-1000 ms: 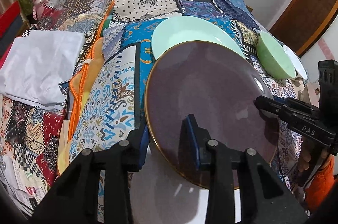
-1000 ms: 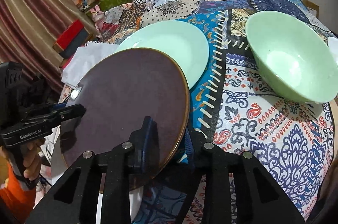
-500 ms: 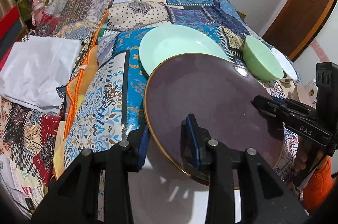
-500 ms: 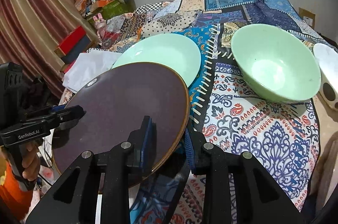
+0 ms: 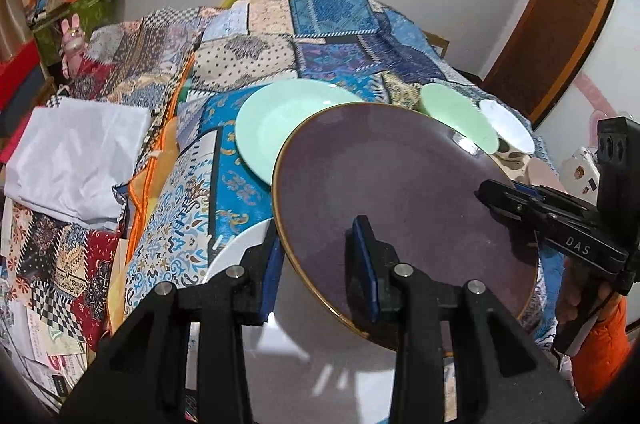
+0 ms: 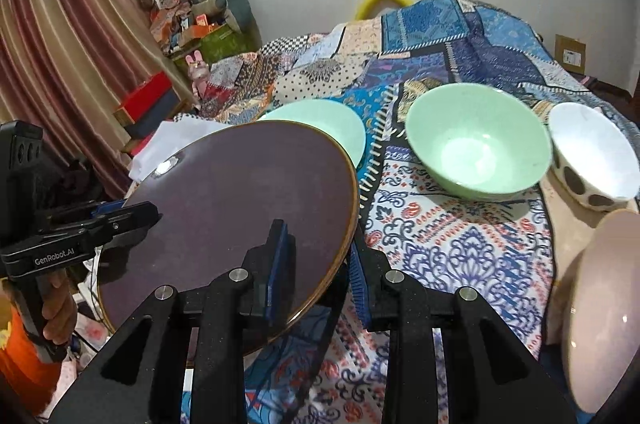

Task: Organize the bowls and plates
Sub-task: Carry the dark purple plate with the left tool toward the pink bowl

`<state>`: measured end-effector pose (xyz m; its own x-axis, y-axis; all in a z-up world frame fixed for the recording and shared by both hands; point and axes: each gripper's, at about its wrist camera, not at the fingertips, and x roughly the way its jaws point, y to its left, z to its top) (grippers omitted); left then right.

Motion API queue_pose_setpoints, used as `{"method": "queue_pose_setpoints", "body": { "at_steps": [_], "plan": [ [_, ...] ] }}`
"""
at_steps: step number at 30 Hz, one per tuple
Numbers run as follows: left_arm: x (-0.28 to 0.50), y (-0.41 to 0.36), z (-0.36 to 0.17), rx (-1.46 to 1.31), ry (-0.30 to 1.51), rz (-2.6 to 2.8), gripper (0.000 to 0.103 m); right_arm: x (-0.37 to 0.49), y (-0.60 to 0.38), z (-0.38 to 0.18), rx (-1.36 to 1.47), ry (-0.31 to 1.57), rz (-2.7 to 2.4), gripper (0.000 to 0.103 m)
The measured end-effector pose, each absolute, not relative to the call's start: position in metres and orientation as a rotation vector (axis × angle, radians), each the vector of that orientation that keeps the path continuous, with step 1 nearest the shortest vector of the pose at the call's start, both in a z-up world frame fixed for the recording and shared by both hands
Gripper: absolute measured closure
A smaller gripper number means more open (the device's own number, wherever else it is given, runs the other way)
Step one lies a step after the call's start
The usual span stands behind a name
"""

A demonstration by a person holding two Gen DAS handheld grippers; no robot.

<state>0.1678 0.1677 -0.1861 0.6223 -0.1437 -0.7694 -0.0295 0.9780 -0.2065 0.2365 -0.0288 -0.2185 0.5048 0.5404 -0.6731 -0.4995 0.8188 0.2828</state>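
While the left wrist view looks down its own fingers, the left gripper [image 5: 320,256] is nearly closed on the near rim of a round dark-purple glazed plate with a thin gold edge [image 5: 400,192], and the right gripper [image 5: 494,198] pinches the opposite rim from the right. Compared with a second ago, the plate sits higher above the patchwork-covered bed [image 5: 256,64], and more of the pale mint-green plate [image 5: 272,116] shows beyond it — the lift is under way, which I judge frees the purple plate for stacking. A white plate [image 5: 236,248] lies beneath the near rim, and a mint-green bowl [image 5: 452,108] and a white spotted bowl [image 5: 508,124] stand further right. From the right wrist view, the right gripper [image 6: 316,260] is almost fully closed on the plate's [image 6: 232,208] right-hand rim, with the left gripper [image 6: 136,216] clamping the far-left rim. Being round, the plate has no long axis; its face tilts up toward the cameras, far rim higher. It hangs clear of the bed [image 6: 440,248], just before the mint plate [image 6: 320,120], with the green bowl [image 6: 476,148], the spotted bowl [image 6: 592,156] and a pink dish [image 6: 600,304] to the right.
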Motion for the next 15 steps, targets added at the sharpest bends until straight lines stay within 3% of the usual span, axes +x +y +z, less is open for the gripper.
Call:
{"method": "queue_pose_setpoints", "body": {
  "at_steps": [15],
  "plan": [
    [0.145,0.112,-0.157,-0.162,0.857,-0.104,0.069,0.206,-0.077,-0.199,0.086,0.77,0.59,0.076]
  ]
}}
